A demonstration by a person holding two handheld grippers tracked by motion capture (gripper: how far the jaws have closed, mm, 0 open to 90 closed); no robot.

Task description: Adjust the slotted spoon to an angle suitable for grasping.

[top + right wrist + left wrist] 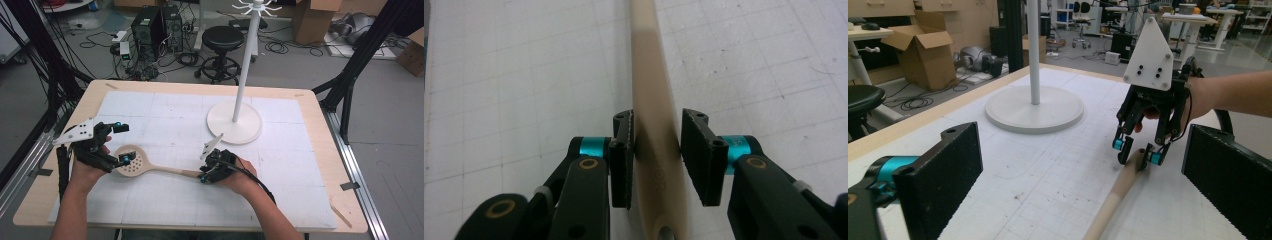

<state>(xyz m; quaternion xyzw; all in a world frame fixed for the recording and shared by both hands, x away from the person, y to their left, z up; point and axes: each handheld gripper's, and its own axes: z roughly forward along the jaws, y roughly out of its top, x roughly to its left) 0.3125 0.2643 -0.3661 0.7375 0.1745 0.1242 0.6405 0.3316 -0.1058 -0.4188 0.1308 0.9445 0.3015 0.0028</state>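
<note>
High view: we see a wooden slotted spoon lying flat on the worktop, bowl to the left, handle to the right. The left claw stands apart at the bowl. The right claw sits at the handle end.

Left gripper view: both pads wide apart, nothing between them; white stand beyond.

Right gripper view: the pads straddle the handle, touching its sides; we cannot tell whether they clamp it.

Both forearms are reaching in from the near edge – the left claw is hovering with its jaws spread wide, while the right claw is pointing down, jaws narrowed to a slim gap.
</note>
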